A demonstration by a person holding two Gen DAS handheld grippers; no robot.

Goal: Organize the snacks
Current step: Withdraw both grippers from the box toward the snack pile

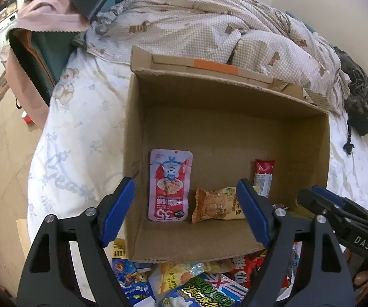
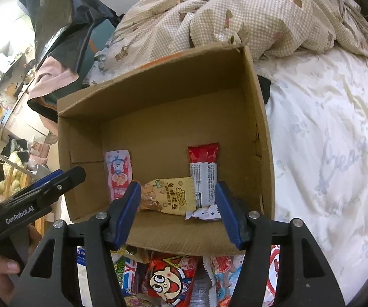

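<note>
Both blue-padded grippers, left gripper and right gripper, hang spread and empty above the brown cardboard box holding a pink pouch and yellow peanut packet.

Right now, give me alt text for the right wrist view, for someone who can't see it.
An open cardboard box sits on a bed, holding a pink pouch, a yellow peanut packet, a red and white stick pack and a small white wrapper. The right gripper hovers at its near edge, jaws open and empty, above loose snacks.
</note>
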